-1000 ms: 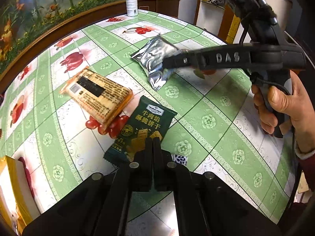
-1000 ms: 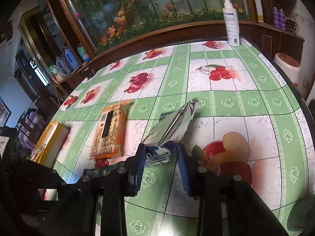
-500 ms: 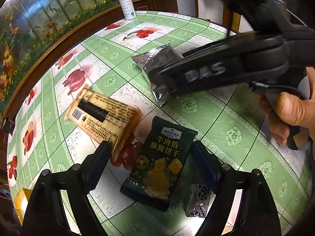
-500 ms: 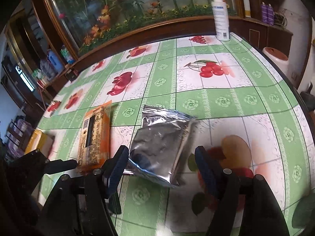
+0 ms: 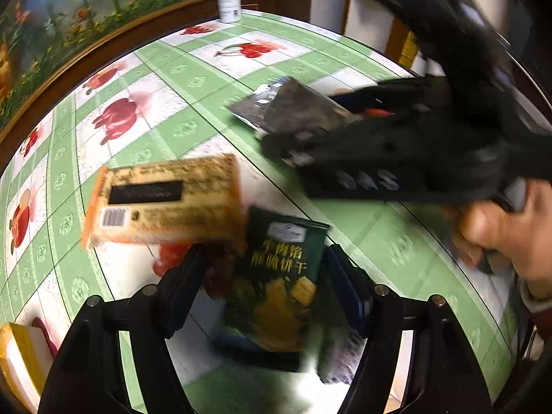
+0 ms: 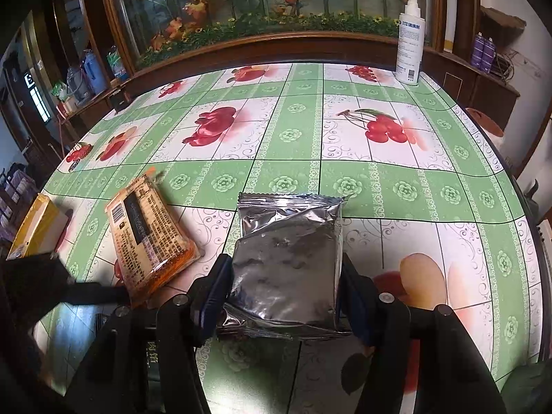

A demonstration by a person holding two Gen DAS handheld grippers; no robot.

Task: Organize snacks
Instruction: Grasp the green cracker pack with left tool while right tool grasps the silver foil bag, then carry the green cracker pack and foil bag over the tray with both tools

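A dark green snack packet (image 5: 276,289) lies flat on the green-and-white tablecloth (image 6: 296,134), between the fingers of my left gripper (image 5: 269,289). Those jaws are closing, with a gap still showing on the packet's left side. A silver foil packet (image 6: 286,262) lies flat between the fingers of my right gripper (image 6: 286,293). Its jaws are closing too, and the pads touch the packet's two side edges. An orange packet (image 5: 162,200) with a barcode lies just left of both. In the left wrist view my right gripper (image 5: 379,158) hangs over the silver packet (image 5: 293,110), held by a hand (image 5: 500,234).
A white spray bottle (image 6: 410,45) stands at the table's far right corner. A yellow box (image 6: 38,227) sits at the left edge. A small patterned packet (image 5: 338,355) peeks out under the green one. A wooden-framed flower panel (image 6: 276,0) runs behind the table.
Both grippers widened from nearly shut, then began narrowing. The left slid forward around the green packet. The silver packet, earlier tipped up in the right fingers, now lies flat between them.
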